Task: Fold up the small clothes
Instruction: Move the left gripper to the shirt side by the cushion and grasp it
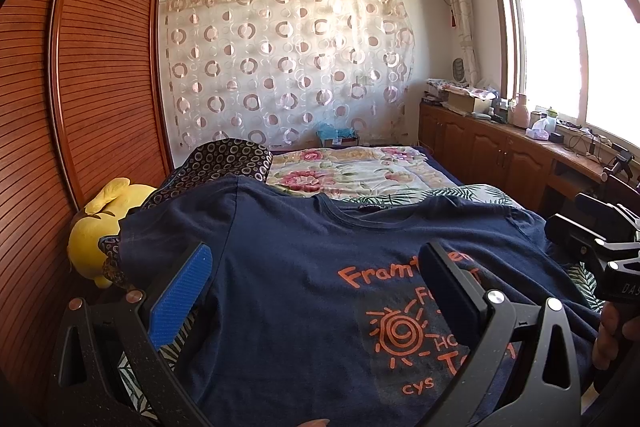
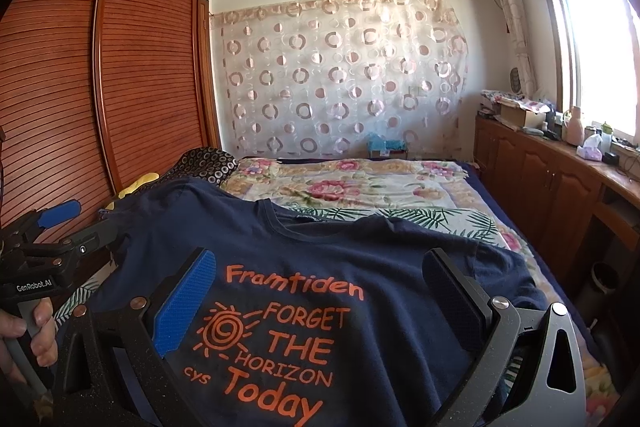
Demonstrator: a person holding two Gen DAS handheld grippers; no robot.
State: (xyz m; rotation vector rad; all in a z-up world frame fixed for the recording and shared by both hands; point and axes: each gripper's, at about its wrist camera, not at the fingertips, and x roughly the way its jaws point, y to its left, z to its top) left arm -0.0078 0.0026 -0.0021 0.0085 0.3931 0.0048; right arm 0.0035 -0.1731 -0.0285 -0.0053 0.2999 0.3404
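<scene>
A navy T-shirt [image 1: 288, 259] with orange print lies spread flat, front up, on the bed, collar away from me; it also shows in the right wrist view [image 2: 360, 251]. My left gripper [image 1: 316, 267] is open and empty, held just above the shirt's left half. My right gripper [image 2: 320, 275] is open and empty, held above the printed chest. Each gripper shows at the edge of the other's view: the right one [image 1: 600, 247] at the right, the left one [image 2: 52, 227] at the left.
The bed has a floral quilt [image 1: 360, 171] beyond the shirt. A yellow plush toy [image 1: 96, 227] and a dark patterned pillow [image 1: 224, 163] lie at the left by the wooden wardrobe [image 1: 80, 87]. A cluttered wooden cabinet [image 2: 552, 167] runs under the window at the right.
</scene>
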